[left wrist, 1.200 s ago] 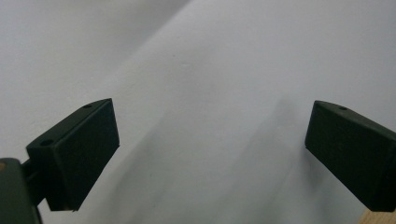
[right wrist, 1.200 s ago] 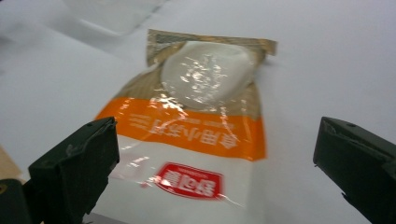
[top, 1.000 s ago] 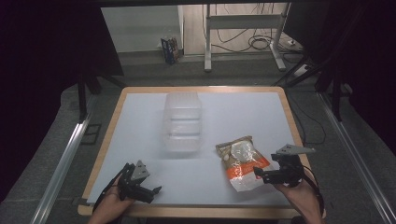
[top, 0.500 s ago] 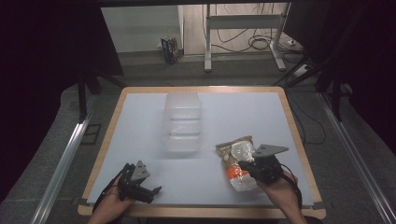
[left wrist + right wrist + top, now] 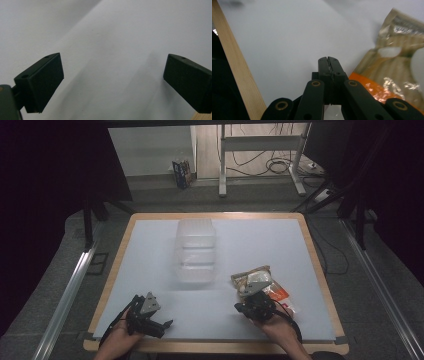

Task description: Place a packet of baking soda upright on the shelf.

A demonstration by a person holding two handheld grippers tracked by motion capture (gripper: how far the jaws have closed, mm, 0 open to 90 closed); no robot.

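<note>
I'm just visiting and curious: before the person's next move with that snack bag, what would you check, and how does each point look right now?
1. Right gripper fingers closed with nothing between them: ok, they meet, and the orange and clear plastic snack bag lies beside them.
2. Left gripper fingers open and empty: ok, plain white table shows between them.
3. Snack bag lying flat on the table: ok, at the right gripper.
4. Clear plastic lidded container out of the way: ok, it stands apart from the bag, farther up the table.
5. Container lid open or closed: cannot tell.
6. Left gripper away from the bag: ok, near the table's front edge.
</note>
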